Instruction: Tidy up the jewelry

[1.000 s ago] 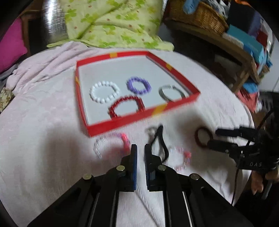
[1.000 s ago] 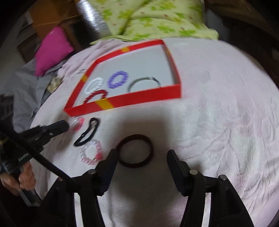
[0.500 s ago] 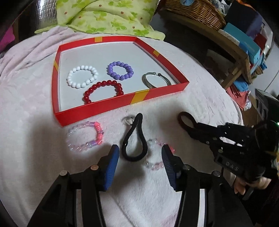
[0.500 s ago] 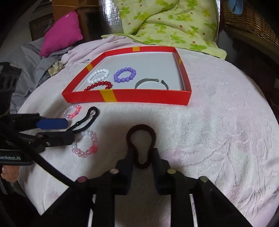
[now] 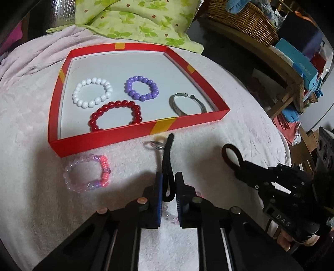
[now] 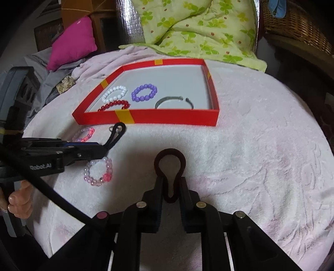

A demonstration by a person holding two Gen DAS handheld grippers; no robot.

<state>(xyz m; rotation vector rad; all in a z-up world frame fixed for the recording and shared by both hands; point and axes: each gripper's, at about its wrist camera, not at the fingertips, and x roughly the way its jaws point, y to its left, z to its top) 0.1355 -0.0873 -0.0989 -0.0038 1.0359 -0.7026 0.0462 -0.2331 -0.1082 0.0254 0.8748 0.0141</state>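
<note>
A red tray [image 5: 133, 137] [image 6: 167, 119] on the pink blanket holds a white bead bracelet [image 5: 92, 92], a purple one [image 5: 142, 88], a red one [image 5: 115, 118] and a silver bangle [image 5: 187, 103]. My left gripper [image 5: 168, 183] is shut on a black hair tie [image 5: 168, 158] [image 6: 117, 134] in front of the tray. My right gripper [image 6: 170, 185] is shut on a dark maroon hair tie [image 6: 170, 161] [image 5: 231, 155], squeezed into a loop. Two pink bead bracelets [image 5: 87, 173] [image 6: 98, 172] lie on the blanket.
A small metal ring [image 5: 155, 144] lies by the black tie's far end. A green quilt [image 6: 198, 31] and magenta pillow [image 6: 72, 42] lie behind the tray. A wicker basket [image 5: 240, 18] and wooden shelf [image 5: 292, 68] stand at the right.
My left gripper went from shut to open, then closed on the black hair tie. My right gripper closed on the maroon hair tie and still pinches it.
</note>
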